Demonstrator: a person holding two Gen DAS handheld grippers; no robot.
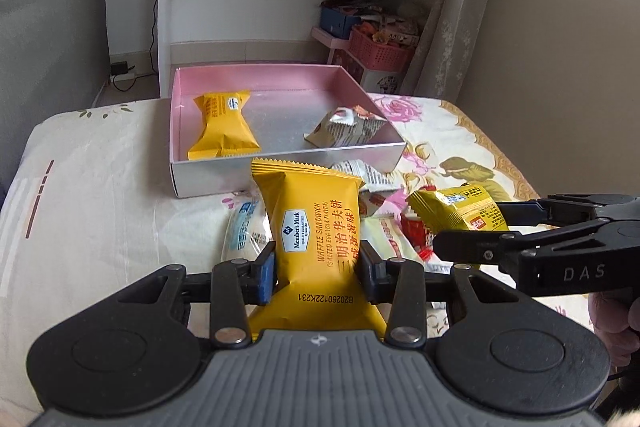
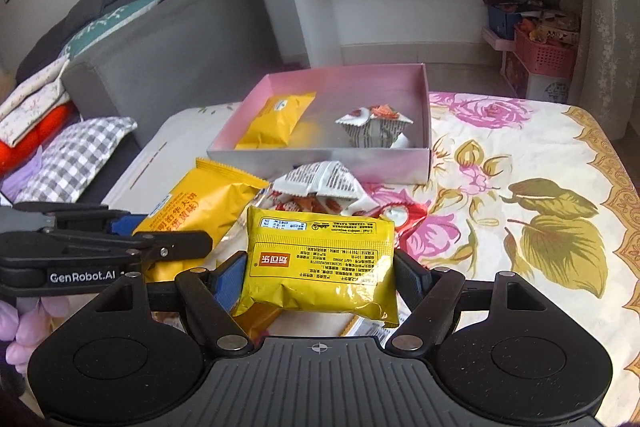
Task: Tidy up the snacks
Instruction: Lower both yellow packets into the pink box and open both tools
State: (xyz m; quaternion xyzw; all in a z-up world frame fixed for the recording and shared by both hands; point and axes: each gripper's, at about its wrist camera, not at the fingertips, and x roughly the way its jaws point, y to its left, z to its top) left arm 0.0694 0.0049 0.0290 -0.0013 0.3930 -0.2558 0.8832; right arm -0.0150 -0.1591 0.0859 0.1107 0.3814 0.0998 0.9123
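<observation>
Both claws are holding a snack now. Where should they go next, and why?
Probably forward to the pink box. The left gripper holds an orange waffle pack, the right gripper a yellow pack, and the box already has two snacks with room left.

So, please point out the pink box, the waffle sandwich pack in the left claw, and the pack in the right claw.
pink box (image 1: 280,79): left wrist view, far inner wall.
waffle sandwich pack (image 1: 316,227): left wrist view, printed front.
golden-yellow pack (image 2: 320,267): right wrist view, label side.
</observation>
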